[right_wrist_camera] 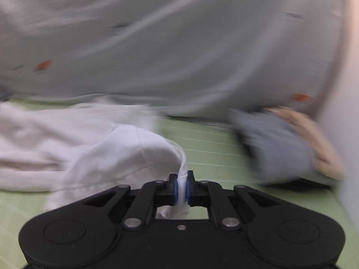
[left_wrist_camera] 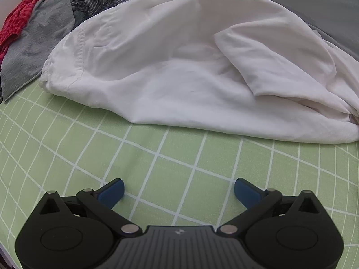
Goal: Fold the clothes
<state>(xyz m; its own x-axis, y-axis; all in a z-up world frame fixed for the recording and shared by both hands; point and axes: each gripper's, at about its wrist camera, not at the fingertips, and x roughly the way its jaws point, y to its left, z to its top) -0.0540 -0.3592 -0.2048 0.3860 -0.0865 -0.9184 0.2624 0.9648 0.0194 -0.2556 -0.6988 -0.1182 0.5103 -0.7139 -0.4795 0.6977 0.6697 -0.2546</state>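
Lying crumpled — white garment (left_wrist_camera: 179,71) | right claw (right_wrist_camera: 181,188) clamped on it | left claw (left_wrist_camera: 179,190) apart

A green checked sheet (left_wrist_camera: 157,157) covers the bed; a pale spotted quilt (right_wrist_camera: 179,44) lies behind.

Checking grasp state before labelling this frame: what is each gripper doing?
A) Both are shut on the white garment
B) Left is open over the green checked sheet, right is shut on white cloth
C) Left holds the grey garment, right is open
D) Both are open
B: the left gripper has its blue pads spread wide above the green checked sheet, while the right gripper pinches a bunch of the white garment.
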